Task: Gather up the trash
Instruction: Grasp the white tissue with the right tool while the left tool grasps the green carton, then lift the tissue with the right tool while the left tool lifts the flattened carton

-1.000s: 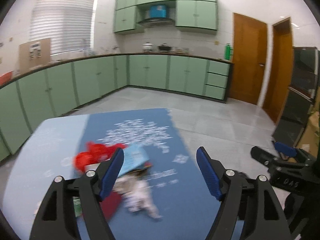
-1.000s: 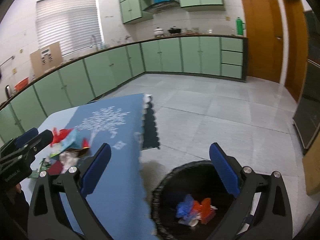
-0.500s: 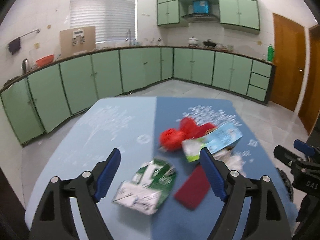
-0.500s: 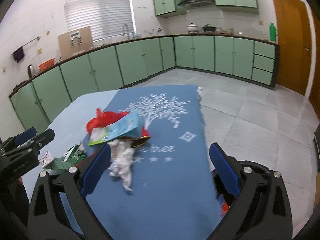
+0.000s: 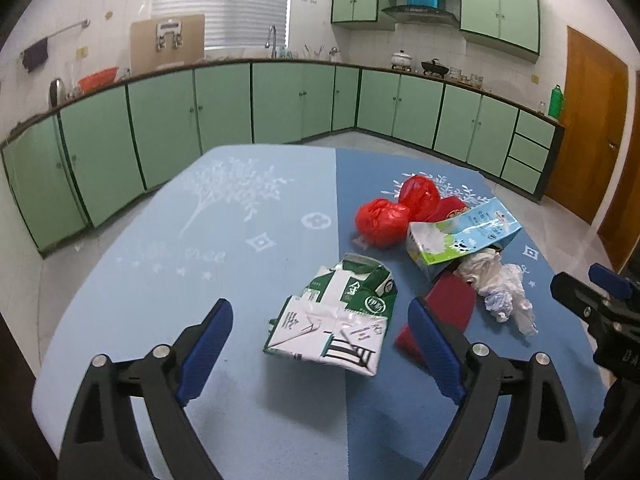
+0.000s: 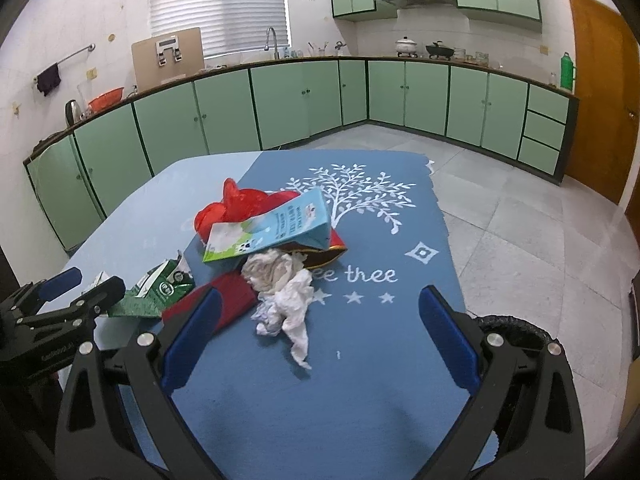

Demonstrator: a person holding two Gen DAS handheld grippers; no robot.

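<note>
On the blue tree-printed tablecloth (image 5: 248, 240) a flattened green-and-white carton (image 5: 336, 316), blue milk carton (image 6: 276, 228), red plastic bag (image 5: 384, 220) and crumpled white tissue (image 6: 284, 296) are left uncollected, while left gripper (image 5: 320, 344), jaws just widened, and right gripper (image 6: 320, 336) are held agape, empty

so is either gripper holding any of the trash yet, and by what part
No, nothing is held. The left gripper, whose jaws have just been opening, hangs open over the green carton; the right gripper is open above the crumpled tissue.
</note>
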